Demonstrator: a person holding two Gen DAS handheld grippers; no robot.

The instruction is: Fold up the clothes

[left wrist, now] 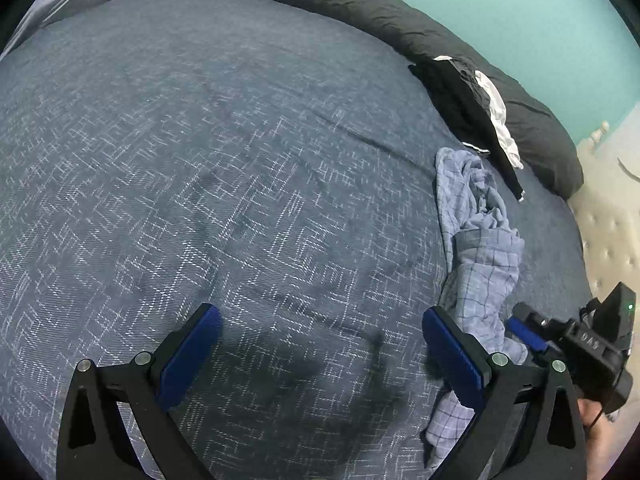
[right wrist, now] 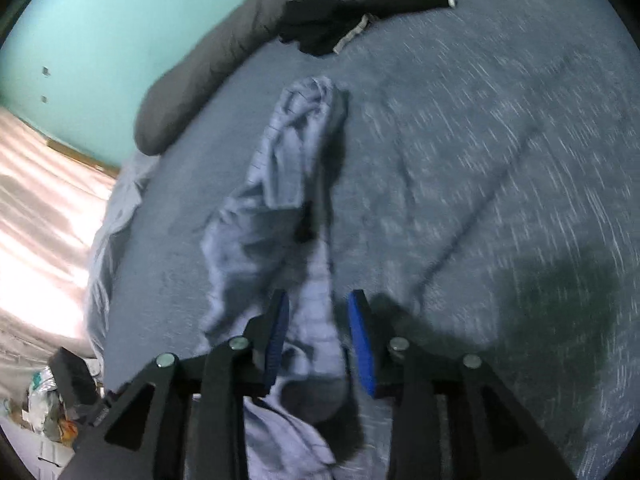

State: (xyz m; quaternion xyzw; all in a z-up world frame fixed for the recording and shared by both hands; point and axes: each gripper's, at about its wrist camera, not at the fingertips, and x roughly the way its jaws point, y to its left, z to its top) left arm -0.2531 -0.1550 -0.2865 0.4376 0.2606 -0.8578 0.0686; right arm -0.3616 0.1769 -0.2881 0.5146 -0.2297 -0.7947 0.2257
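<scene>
The right wrist view is showing the right gripper (right wrist: 318,332) sitting around a strip of the light blue checked shirt (right wrist: 280,200), its blue pads a little apart; whether they are pinching the cloth is too blurry to tell. The shirt is lying bunched on the blue bed cover (right wrist: 500,160). The left gripper (left wrist: 320,356) is hanging spread wide over bare cover, just beside the shirt. Farther back, a pile of black and white clothes (left wrist: 476,108) is lying against a long dark pillow (left wrist: 360,4).

A dark bolster (left wrist: 460,40) lies along the blue bedspread (left wrist: 200,160) by a teal wall (left wrist: 520,20).
</scene>
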